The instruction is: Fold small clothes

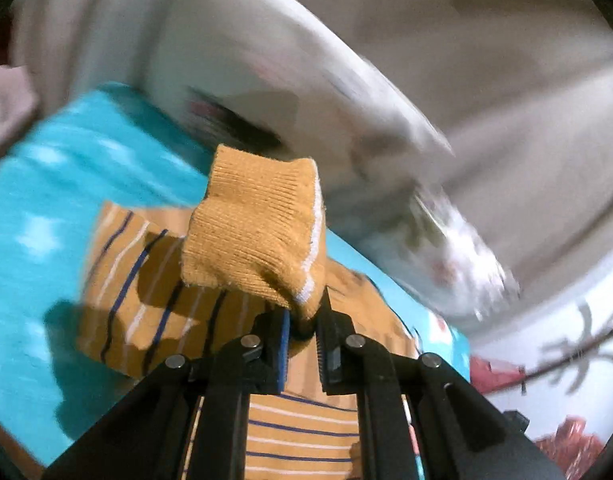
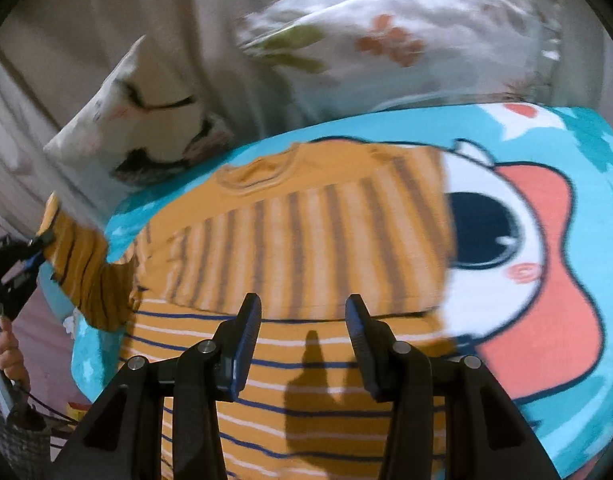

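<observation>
Left gripper (image 1: 302,328) clamped on ribbed cuff (image 1: 258,224) of mustard striped sweater (image 2: 306,240) spread on turquoise cartoon blanket (image 2: 586,240), right gripper (image 2: 302,348) fingers wide apart, empty, above its hem, pillows (image 2: 386,40) behind.

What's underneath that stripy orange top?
The top lies on a turquoise cartoon blanket, which shows all around it. The print beneath it is covered. The left gripper holds up its cuff.

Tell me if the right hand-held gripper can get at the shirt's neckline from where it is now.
Probably yes. The right hand-held gripper is open and empty above the striped shirt, and nothing lies between it and the neckline. The left hand-held gripper grips the sleeve cuff, off to the side.
</observation>
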`<state>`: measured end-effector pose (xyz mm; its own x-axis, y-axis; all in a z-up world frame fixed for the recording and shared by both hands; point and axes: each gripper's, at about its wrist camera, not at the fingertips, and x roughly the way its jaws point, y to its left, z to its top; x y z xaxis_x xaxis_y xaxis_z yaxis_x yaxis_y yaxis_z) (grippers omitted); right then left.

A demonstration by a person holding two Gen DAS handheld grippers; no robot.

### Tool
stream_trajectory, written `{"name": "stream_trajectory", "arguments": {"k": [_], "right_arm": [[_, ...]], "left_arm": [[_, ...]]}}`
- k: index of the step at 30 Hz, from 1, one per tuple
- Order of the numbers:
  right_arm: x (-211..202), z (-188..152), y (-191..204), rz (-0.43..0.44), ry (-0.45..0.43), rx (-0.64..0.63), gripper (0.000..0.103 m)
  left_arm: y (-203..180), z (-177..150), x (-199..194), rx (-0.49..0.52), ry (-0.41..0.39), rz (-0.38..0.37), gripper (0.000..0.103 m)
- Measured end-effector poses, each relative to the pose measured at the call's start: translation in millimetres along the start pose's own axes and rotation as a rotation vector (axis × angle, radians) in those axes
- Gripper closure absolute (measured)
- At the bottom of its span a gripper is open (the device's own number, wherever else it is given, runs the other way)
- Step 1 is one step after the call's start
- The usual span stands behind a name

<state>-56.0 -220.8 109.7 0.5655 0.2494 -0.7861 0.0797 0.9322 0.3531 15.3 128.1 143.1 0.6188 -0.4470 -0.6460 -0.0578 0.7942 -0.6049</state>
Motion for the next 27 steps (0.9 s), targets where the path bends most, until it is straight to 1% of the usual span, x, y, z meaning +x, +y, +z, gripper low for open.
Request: {"name": "stream_trajectory", "arguments": {"k": [3, 5, 7, 9, 12, 14, 15, 17, 19, 20, 21, 22, 24, 27], "right_arm": [[-17.0, 0.7, -39.0, -0.024, -0.006, 0.035, 0.055], [-25.0, -1.0, -59.6, -0.04, -0.004, 0.055, 0.055], [-32.2, -5.6, -83.0, -0.059, 0.001, 0.08, 0.055], [-36.6, -9.3, -103.4, -0.074, 0.008, 0.106, 0.055], [-40.4, -13.5, -128.0, -0.087, 0.019, 0.145, 0.055], [-40.2, -13.2, -136.6, -0.09, 0.024, 0.153, 0.055], [-40.1, -12.0, -140.3, -0.093, 0.027, 0.152, 0.055], [-40.4, -9.0, -142.8, -0.089, 0.028, 0.146, 0.055], [-40.3, -4.2, -139.9, -0.079, 0.027, 0.133, 0.055], [-38.6, -0.4, -137.1, -0.072, 0.025, 0.122, 0.055], [-38.0, 4.3, -131.9, -0.061, 0.022, 0.108, 0.055], [-36.5, 10.2, -124.2, -0.045, 0.02, 0.091, 0.055], [-31.9, 23.4, -106.2, -0.007, 0.015, 0.051, 0.055], [-21.9, 36.5, -73.2, 0.07, 0.013, -0.037, 0.055]], "left_arm": [[-48.4, -28.3, 53.7, 0.055, 0.096, -0.049, 0.093], [-77.8, -53.5, 91.4, 0.094, 0.169, -0.064, 0.093], [-94.4, -74.4, 119.1, 0.11, 0.231, -0.08, 0.093], [-114.8, -96.4, 146.8, 0.142, 0.286, -0.073, 0.093], [-136.6, -123.0, 181.5, 0.196, 0.339, -0.045, 0.093], [-138.5, -131.6, 197.6, 0.2, 0.381, -0.042, 0.088], [-138.8, -134.9, 203.1, 0.197, 0.395, -0.035, 0.082], [-137.8, -136.0, 204.1, 0.167, 0.416, -0.056, 0.075], [-134.9, -134.8, 192.7, 0.157, 0.406, -0.075, 0.06], [-134.7, -133.0, 185.1, 0.163, 0.392, -0.072, 0.056], [-131.2, -130.7, 171.4, 0.171, 0.368, -0.057, 0.05], [-129.9, -127.3, 165.2, 0.172, 0.353, -0.045, 0.046], [-116.2, -121.9, 141.1, 0.177, 0.306, 0.001, 0.044], [-90.3, -116.0, 113.3, 0.192, 0.242, 0.108, 0.041]]}}
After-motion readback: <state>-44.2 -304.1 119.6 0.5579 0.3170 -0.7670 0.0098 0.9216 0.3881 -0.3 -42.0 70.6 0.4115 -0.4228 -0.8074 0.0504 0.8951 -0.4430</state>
